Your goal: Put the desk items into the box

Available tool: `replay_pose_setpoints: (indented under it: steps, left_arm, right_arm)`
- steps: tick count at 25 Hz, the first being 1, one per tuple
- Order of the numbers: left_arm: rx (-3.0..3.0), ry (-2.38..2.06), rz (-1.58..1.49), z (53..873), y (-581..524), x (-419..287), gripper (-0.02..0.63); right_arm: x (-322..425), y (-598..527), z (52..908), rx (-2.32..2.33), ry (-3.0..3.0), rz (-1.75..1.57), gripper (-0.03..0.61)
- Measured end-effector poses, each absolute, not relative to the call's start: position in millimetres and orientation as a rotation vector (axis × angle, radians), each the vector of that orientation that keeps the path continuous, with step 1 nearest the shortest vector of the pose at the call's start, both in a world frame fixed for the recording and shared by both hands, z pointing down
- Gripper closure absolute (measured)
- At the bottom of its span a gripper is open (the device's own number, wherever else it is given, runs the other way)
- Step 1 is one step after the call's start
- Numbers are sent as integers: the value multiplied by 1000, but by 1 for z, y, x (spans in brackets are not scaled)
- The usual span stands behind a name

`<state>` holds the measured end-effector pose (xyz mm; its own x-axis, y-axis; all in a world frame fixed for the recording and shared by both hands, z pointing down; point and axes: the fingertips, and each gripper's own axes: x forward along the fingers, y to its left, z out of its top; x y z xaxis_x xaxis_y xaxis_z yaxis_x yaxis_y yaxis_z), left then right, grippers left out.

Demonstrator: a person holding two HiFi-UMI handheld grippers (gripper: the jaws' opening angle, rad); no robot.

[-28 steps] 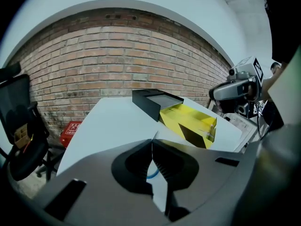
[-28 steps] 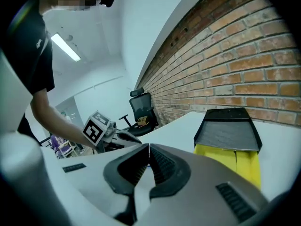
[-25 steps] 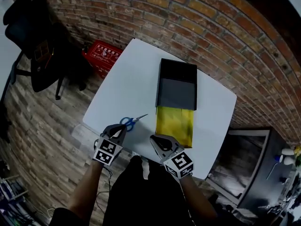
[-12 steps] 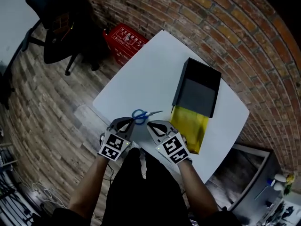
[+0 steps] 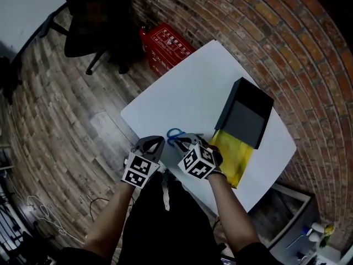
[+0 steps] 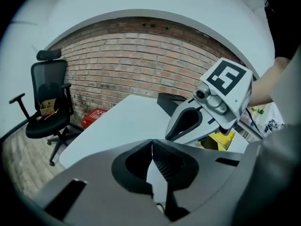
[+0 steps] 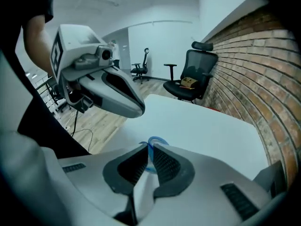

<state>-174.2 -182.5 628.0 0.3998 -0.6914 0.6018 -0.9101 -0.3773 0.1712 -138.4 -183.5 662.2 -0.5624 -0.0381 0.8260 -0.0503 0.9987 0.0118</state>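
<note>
Blue-handled scissors (image 5: 174,133) lie near the front edge of the white table (image 5: 187,87). My right gripper (image 5: 180,141) hangs right over their handle, jaws shut with nothing between them; in the right gripper view the blue handle loop (image 7: 157,141) shows just past the closed tips (image 7: 150,147). My left gripper (image 5: 156,143) sits close beside it on the left, shut and empty (image 6: 151,143). An open black box (image 5: 245,112) lies further back on the right, with a yellow packet (image 5: 231,156) in front of its mouth.
A red crate (image 5: 168,44) stands on the wooden floor beyond the table's far left corner, and a black office chair (image 5: 94,15) behind it. A brick wall runs along the table's far side. The table's front edge lies just under both grippers.
My right gripper has swung left from in front of the yellow packet to the scissors' handle and now sits close to the left gripper. The head view has shifted.
</note>
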Motion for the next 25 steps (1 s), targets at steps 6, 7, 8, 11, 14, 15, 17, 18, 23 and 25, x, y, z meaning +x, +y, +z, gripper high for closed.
replay_pose_setpoints:
  steps: [6,7,8,11,14,15,17,18,23,25]
  left_arm:
    - [2136,-1401,554,630,-177,-186,600]
    - [2130,-1406,549,631,-176,-187,600]
    - [2126,-1410,546,632,-174,-188,600]
    - [2121,-1417,540,634,-171,-189,600]
    - [2119,-1421,529,633,-169,-191,600]
    - [2119,-1421,528,633,-169,-191,600]
    - [2117,-1422,525,634,-168,-193,600]
    - [2115,-1424,524,634,-167,-194,600]
    - [2105,-1439,523,634,-166,-199,600]
    - [2103,-1441,522,634,-167,-201,600]
  right_arm:
    - [-151,-183,680,-74,-2091,-97,462]
    - [-151,-183,684,-97,-2073,-117,458]
    - [-151,-183,687,-115,-2056,-134,457]
    - [-151,-185,695,-153,-2019,-167,457]
    - [-152,-184,699,-201,-1984,-195,457]
    - [-153,-183,700,-217,-1973,-208,457]
    - [-154,-182,703,-243,-1950,-229,457]
    - [-154,-182,705,-254,-1940,-236,457]
    - [-155,-180,710,-331,-1899,-264,457]
    - [-154,-178,711,-366,-1870,-279,469]
